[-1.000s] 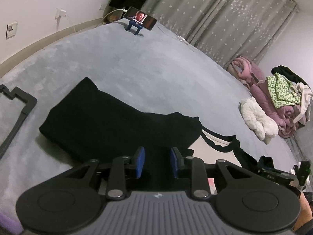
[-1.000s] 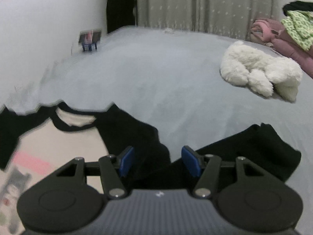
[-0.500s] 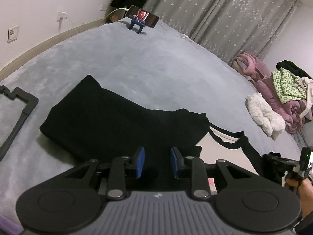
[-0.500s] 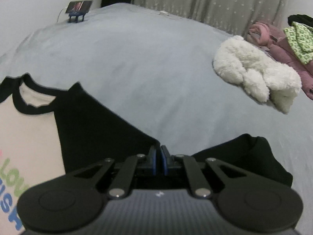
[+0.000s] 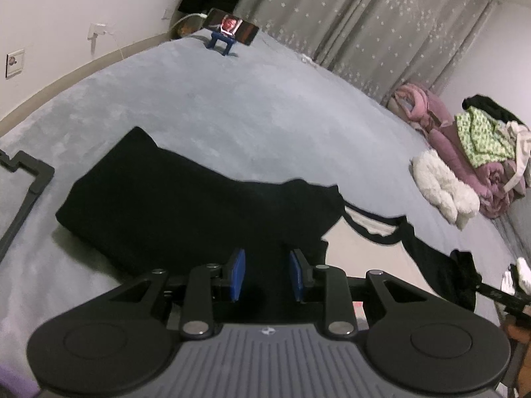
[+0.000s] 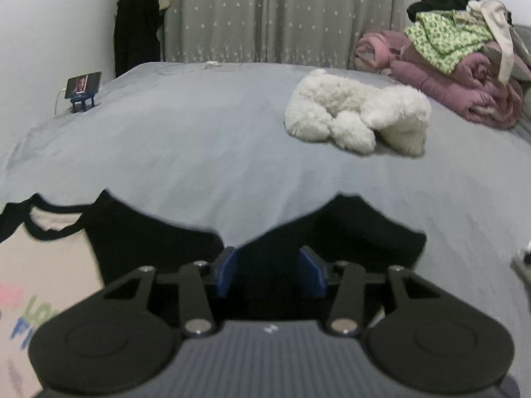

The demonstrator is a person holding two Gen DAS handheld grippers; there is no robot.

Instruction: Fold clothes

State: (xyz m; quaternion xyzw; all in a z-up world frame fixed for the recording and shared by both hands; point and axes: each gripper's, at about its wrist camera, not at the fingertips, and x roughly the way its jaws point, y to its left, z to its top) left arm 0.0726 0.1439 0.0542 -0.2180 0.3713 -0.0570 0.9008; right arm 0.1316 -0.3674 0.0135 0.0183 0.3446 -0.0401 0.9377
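Folding stage: sleeves of the cream-bodied, black-sleeved raglan T-shirt (image 6: pixel 39 258) appear to be the step in hand.
Landmark: grey plush bedspread (image 5: pixel 232 126); the shirt lies flat on its near edge.
Left gripper (image 5: pixel 267 275): blue pads apart, poised over the shirt's black sleeve (image 5: pixel 186 212); whether cloth is pinched between them cannot be told.
Right gripper (image 6: pixel 270 273): jaws opening, dark sleeve cloth (image 6: pixel 361 232) between and beyond the pads, none visibly pressed, so probably letting go.
Reason for layout: garment spread flat on the bedspread so folds lie square.
Far side of bedspread: white fluffy plush item (image 6: pixel 355 116), pink rolled blanket (image 6: pixel 464 76), phone on blue stand (image 6: pixel 83 89).
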